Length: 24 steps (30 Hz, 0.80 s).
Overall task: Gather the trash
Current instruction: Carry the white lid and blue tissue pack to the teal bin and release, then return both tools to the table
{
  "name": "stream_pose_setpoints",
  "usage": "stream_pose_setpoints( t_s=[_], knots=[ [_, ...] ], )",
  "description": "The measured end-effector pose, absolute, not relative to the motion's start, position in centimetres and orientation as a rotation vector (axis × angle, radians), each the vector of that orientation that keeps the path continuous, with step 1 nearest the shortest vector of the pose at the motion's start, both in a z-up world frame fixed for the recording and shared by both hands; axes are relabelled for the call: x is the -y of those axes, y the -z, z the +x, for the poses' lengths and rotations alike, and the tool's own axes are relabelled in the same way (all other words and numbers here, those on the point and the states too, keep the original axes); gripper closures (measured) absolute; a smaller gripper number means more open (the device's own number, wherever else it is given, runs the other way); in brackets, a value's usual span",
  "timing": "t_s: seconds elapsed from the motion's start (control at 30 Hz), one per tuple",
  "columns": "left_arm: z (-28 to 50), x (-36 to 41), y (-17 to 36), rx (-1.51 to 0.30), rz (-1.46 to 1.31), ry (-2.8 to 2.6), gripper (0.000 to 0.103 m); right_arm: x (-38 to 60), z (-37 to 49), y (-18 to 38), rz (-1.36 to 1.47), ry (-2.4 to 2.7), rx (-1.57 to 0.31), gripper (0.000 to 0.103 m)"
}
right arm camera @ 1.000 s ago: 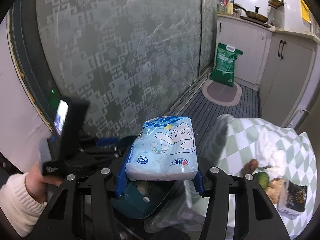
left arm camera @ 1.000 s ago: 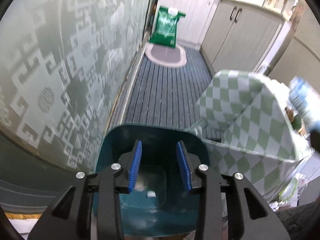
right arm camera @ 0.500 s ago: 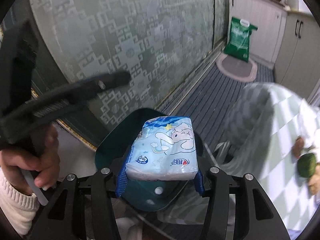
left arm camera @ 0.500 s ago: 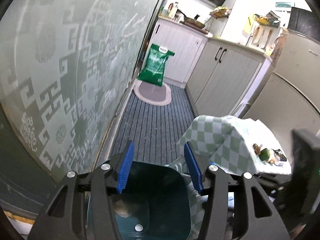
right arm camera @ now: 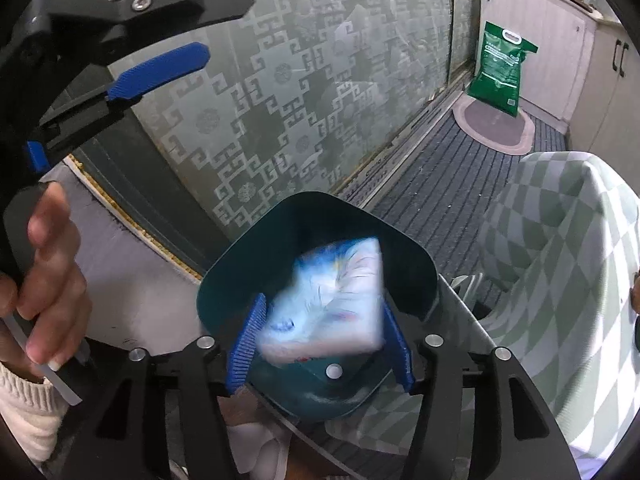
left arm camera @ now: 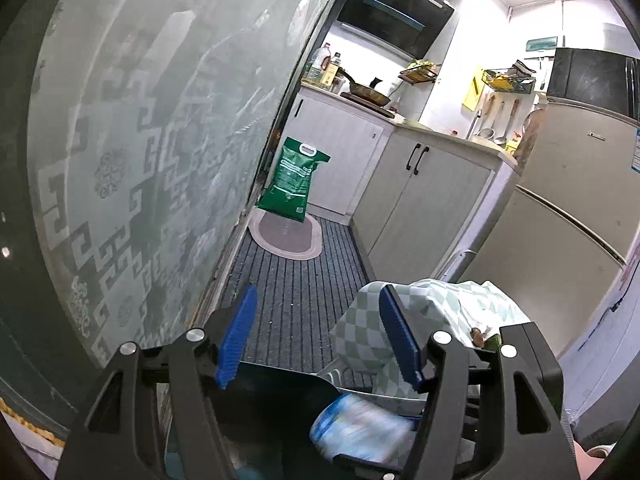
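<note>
At upper left of the right wrist view, the left gripper (right arm camera: 176, 28) has lifted clear, jaws opening and empty. Lower centre, the right gripper (right arm camera: 320, 344) jaws are opening; the tissue pack (right arm camera: 328, 300), previously clamped, blurs, apparently dropping into the teal bin (right arm camera: 412, 256).

Both tongs, left (left arm camera: 316, 334) and right (right arm camera: 320, 340), opening.

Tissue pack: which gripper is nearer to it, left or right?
Right. The right gripper has the blurred tissue pack between its opening jaws, over the teal bin. The left gripper, jaws also opening with nothing between them, is raised up and off to the side.
</note>
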<state>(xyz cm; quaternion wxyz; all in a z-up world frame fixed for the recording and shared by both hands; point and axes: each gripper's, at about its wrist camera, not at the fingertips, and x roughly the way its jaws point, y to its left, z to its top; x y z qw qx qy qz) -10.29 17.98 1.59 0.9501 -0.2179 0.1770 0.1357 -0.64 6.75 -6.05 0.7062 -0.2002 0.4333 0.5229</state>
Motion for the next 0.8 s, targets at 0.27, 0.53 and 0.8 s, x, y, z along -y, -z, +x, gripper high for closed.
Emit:
stream_pose_setpoints(
  t_s=[0.27, 0.53, 0.8],
  knots=[
    [-10.9, -17.8, -2.5, -0.294, -0.455, -0.266, 0.035, -5.8, -0.4, 3.2, -0.397, -1.165, -0.865, 0.039],
    [-11.1, -16.4, -3.8, -0.223, -0.433, -0.226, 0.035, -2.6, 1.3, -0.3, -0.331, -1.105, -0.766, 0.055],
    [-8.8, -12.9, -4.4, -0.253, -0.347, -0.136, 0.038, 4.1, 5.7, -3.5, -0.217, -0.974, -0.708, 0.060]
  ],
)
